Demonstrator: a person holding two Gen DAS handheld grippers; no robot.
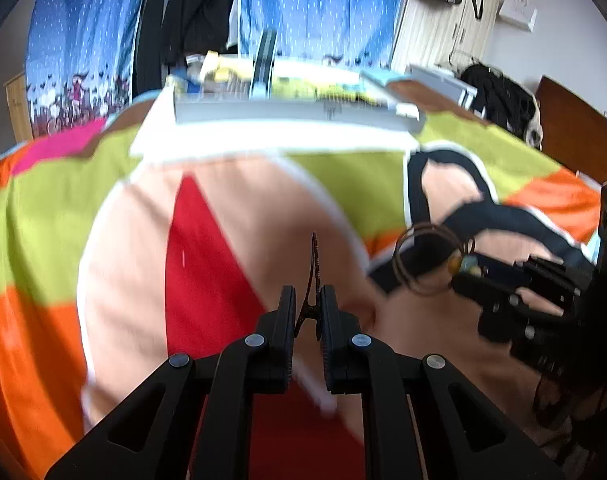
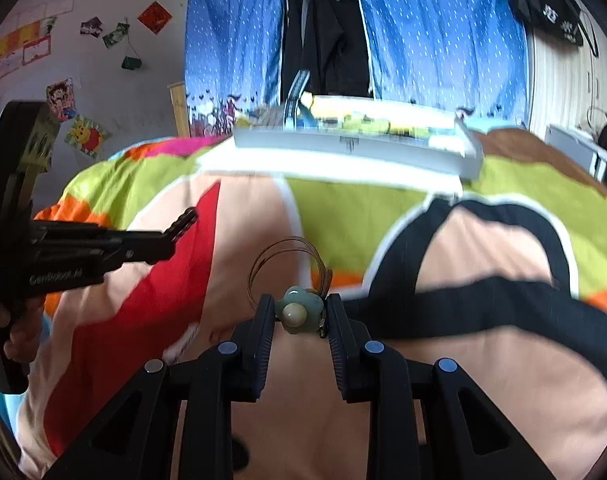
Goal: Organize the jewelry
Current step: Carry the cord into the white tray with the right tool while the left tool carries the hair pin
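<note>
The left gripper [image 1: 308, 308] pinches a thin dark red bracelet [image 1: 314, 268] between its nearly closed fingers [image 1: 287, 320], the beaded loop seen edge-on and rising upright above the tips. The right gripper [image 2: 299, 316] clamps a wire bangle [image 2: 287, 268] by its pale green flower charm [image 2: 294, 311], which carries a cream bead at its centre; the thin brown coils stand up just beyond the fingers [image 2: 263, 328]. Both pieces are held in the air above a bed covered by a bright blanket [image 1: 103, 240] patterned in peach, red, lime green, orange and black. In the right wrist view, a person's hand [image 2: 19, 332] grips the handle of the left tool at the left edge. Farther back on the bed lies a shallow white tray [image 2: 351, 148] holding blurred yellow, green and blue items. Behind it hang blue dotted curtains [image 2: 231, 40] with dark clothes [image 2: 331, 40] between them, and posters [image 2: 87, 136] dot the wall at left.
</note>
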